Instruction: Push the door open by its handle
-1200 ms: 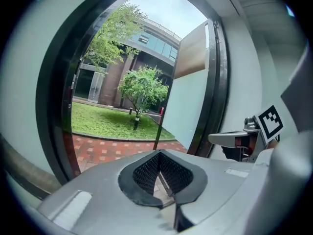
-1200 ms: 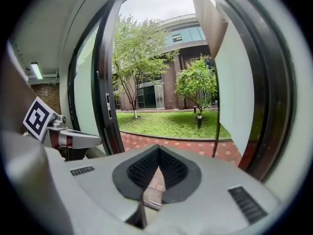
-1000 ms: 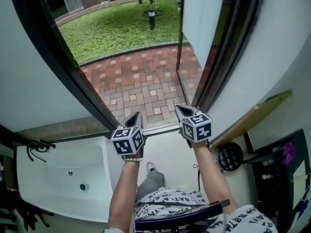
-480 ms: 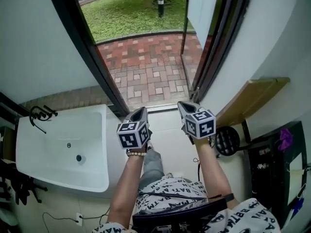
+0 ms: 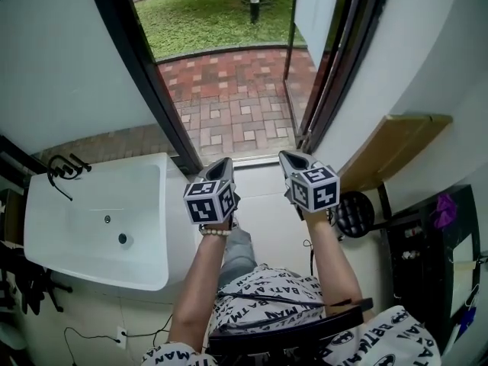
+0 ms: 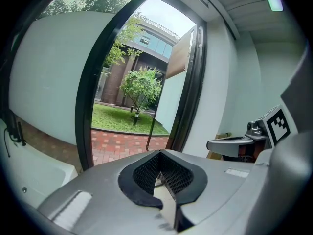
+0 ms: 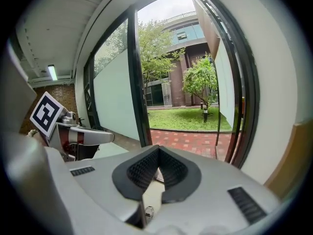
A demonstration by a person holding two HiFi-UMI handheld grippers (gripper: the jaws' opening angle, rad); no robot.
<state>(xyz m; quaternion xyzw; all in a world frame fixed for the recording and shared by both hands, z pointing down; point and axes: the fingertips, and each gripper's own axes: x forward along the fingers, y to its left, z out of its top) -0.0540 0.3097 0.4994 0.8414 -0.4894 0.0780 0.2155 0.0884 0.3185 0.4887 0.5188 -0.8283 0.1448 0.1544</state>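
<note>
The white door (image 5: 320,6) stands swung outward at the doorway's right side, over the brick patio (image 5: 229,105). It also shows in the left gripper view as the door (image 6: 176,89) and in the right gripper view as the door (image 7: 222,82). A thin dark bar (image 5: 288,44) runs along its edge; I cannot tell whether that is the handle. My left gripper (image 5: 221,166) and right gripper (image 5: 288,158) hover side by side just inside the threshold, touching nothing. The left gripper (image 6: 159,155) and right gripper (image 7: 157,153) are both shut with nothing between the pads.
A black door frame (image 5: 145,75) borders the opening on the left. Below it on the left is a white sink (image 5: 91,219). At the right are a wooden shelf (image 5: 396,147), a round black object (image 5: 354,213) and a dark cabinet (image 5: 427,258). The person's legs are below the grippers.
Both grippers have drawn back a little from the threshold and stay shut. The head view has shifted, bringing more of the sink into sight. The door stays open.
</note>
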